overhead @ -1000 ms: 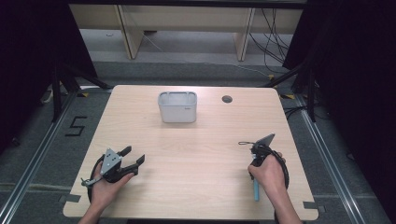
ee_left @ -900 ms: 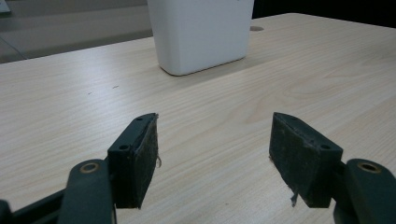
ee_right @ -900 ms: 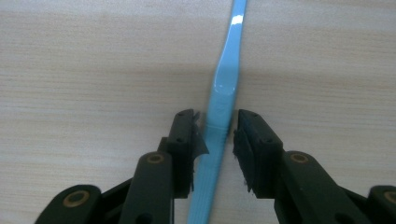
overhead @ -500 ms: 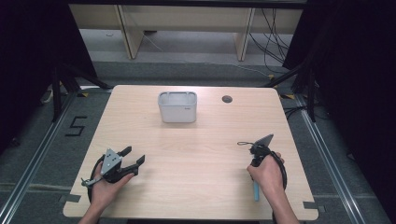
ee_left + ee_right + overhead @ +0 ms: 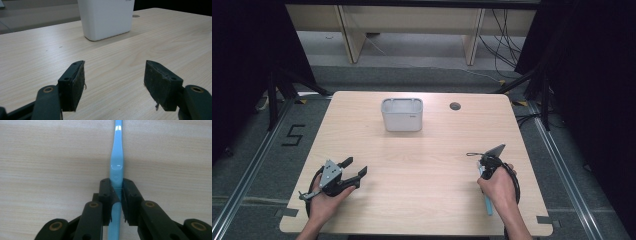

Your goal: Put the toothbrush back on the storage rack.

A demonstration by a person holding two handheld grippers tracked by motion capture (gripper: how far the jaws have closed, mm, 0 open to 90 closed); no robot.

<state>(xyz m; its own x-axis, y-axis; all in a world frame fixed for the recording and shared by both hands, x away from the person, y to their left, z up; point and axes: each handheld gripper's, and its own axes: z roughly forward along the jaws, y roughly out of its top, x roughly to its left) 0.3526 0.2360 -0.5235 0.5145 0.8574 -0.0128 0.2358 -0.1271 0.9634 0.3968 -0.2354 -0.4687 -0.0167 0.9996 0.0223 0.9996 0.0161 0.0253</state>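
Right hand-held gripper [image 5: 117, 197] has just been closing and now clamps the blue toothbrush [image 5: 117, 157] lying on the bench [image 5: 427, 165]; its head is cut off at the frame edge. Left hand-held gripper [image 5: 113, 82] stands released over bare wood, well apart from the white bin [image 5: 402, 114].

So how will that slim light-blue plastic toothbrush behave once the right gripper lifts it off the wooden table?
The slim light-blue plastic toothbrush looks rigid and thin, so probably light and unlikely to sag. Its glossy handle may slip or pivot, since the right gripper clamps only a narrow section. Being long, it could swing if lifted fast.
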